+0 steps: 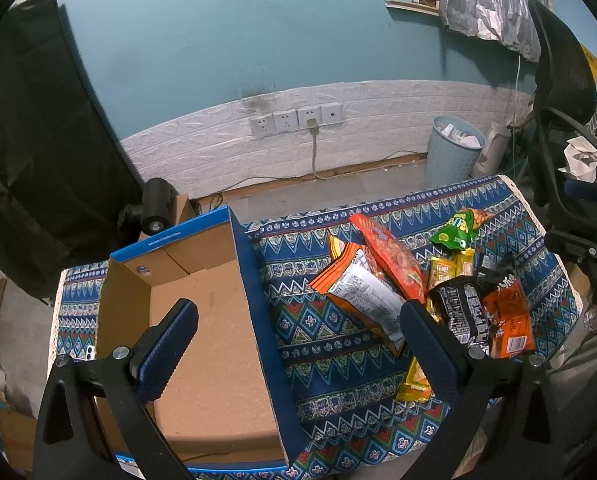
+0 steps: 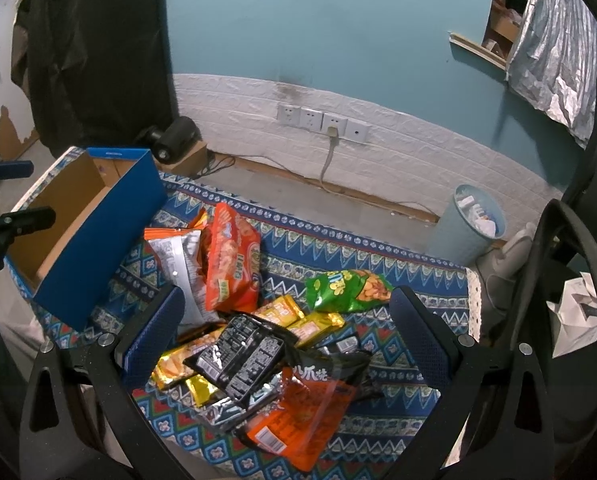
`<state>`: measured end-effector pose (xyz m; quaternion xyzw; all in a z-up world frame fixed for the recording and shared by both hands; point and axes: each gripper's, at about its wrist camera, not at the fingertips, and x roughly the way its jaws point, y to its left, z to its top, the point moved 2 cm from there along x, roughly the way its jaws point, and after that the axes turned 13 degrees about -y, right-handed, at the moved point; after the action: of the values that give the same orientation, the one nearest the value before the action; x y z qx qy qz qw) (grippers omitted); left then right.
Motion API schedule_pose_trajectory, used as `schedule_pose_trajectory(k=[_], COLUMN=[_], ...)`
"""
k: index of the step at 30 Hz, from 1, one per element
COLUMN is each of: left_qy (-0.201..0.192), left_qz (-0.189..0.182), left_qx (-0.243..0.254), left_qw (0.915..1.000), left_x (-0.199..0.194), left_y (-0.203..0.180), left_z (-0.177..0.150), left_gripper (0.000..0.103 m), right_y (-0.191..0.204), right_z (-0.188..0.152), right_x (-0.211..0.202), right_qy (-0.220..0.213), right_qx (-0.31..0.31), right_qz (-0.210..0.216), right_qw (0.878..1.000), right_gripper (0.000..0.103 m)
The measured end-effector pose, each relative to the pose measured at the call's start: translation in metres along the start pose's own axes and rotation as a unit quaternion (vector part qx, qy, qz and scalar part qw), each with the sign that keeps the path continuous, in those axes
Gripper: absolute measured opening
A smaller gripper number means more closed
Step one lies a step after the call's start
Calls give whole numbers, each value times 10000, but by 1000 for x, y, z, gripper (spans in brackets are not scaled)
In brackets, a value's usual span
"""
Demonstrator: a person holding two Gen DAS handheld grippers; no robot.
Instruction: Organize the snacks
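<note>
A pile of snack packets lies on a blue patterned cloth [image 1: 330, 360]: an orange-and-white bag [image 1: 358, 296], a red-orange bag [image 1: 390, 256], a green bag [image 1: 456, 232], a black packet [image 1: 464, 312], gold packets [image 1: 442, 270]. An empty blue cardboard box [image 1: 202, 340] stands to the left. My left gripper [image 1: 298, 332] is open, hovering over the box's right wall. My right gripper [image 2: 286, 320] is open above the pile, over the black packet [image 2: 238, 360], with the red-orange bag [image 2: 230, 260], green bag [image 2: 346, 290] and box [image 2: 94, 248] beyond.
A light blue waste bin [image 1: 452, 152] and a black office chair [image 1: 562, 120] stand at the right. A black camera [image 1: 156, 204] sits behind the box. Wall sockets with a cable [image 1: 298, 120] are on the far wall. A dark curtain [image 1: 26, 140] hangs at left.
</note>
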<state>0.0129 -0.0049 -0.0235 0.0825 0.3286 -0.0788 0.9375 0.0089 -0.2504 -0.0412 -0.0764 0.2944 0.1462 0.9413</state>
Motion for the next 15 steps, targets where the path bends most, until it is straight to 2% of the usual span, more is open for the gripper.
schedule_pose_trajectory(k=[15], left_qy=[52], left_qz=[-39], left_qx=[-48], left_qw=[10000], left_x=[2], left_y=[1], left_z=[0], left_gripper=[102], right_y=[-2], right_z=[-1], right_x=[0], right_qy=[69], right_qx=[-7], right_qz=[-13], right_qw=[10000], right_gripper=[100])
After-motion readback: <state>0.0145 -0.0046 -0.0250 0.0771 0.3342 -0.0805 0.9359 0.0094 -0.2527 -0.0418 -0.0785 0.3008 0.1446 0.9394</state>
